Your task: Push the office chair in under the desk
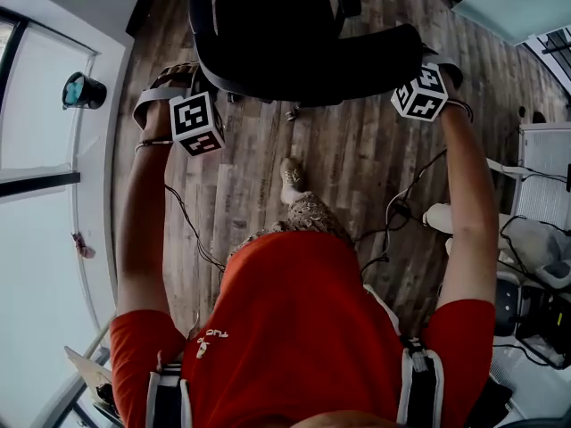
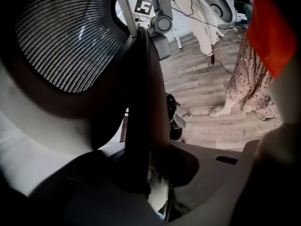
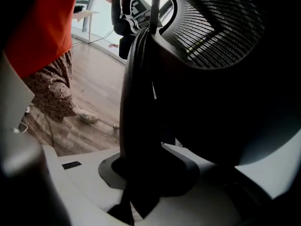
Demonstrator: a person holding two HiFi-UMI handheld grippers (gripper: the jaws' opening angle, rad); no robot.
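- Chair [image 1: 303, 43] stands on the wood floor [image 1: 357, 159] straight ahead of both grippers, with its black back turned toward the person.
- The left gripper [image 2: 155, 182] is clenched on one side edge of the chair back. The dark rim rises straight out from between its jaws.
- The mesh [image 2: 66, 36] of the back spreads close beside and above those jaws.
- The right gripper [image 3: 141, 192] is clenched on the opposite edge. The rim again stands up from between its jaws, and mesh fills the space beside them.
- The seat lies beyond the grippers, on the far side of the back.
- Behind the grippers, between the outstretched arms, a foot [image 1: 291, 178] rests on the floor.
- Cables [image 1: 401, 203] trail over the boards behind the right gripper.
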